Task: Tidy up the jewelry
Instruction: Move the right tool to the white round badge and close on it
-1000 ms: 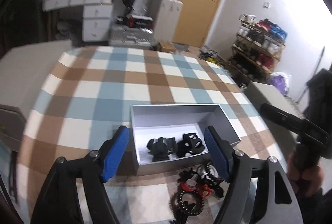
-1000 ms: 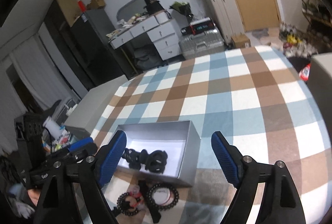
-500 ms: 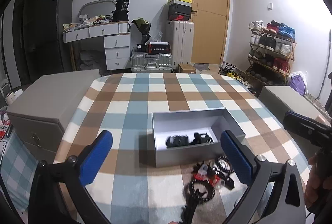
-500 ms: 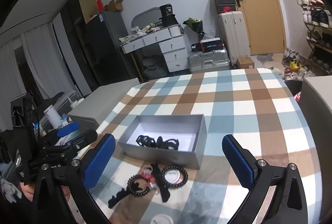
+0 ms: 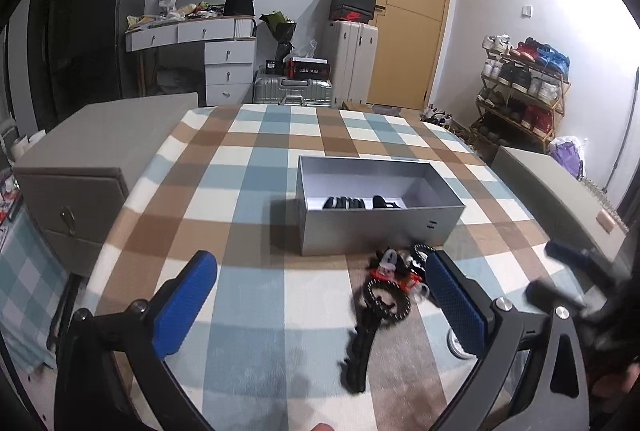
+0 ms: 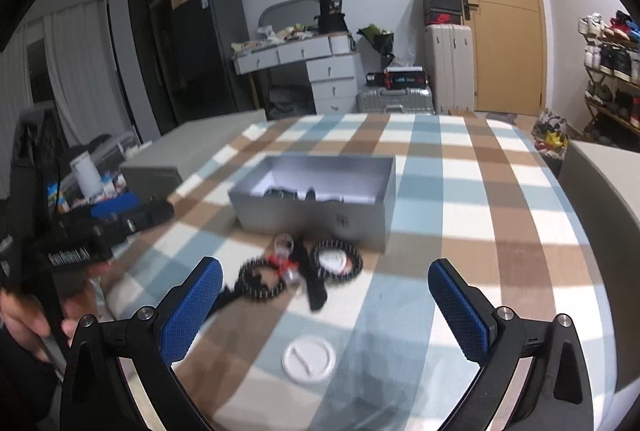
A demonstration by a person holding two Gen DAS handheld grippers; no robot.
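Observation:
An open grey box (image 5: 380, 227) stands on the checked tablecloth with black jewelry pieces (image 5: 352, 202) inside; it also shows in the right wrist view (image 6: 316, 207). A tangle of black beaded bracelets with red bits (image 5: 390, 287) lies in front of the box, also in the right wrist view (image 6: 300, 271). My left gripper (image 5: 320, 303) is open and empty, held back from the pile. My right gripper (image 6: 324, 311) is open and empty, also short of the pile.
A white round lid (image 6: 308, 359) lies on the cloth near the right gripper. Grey cabinets (image 5: 80, 171) flank the table on the left and right (image 5: 560, 191). A desk, suitcases and a shoe rack stand behind.
Both grippers have pulled back and lowered away from the box. The bracelet pile now lies ahead of the fingers. Both stay open and empty.

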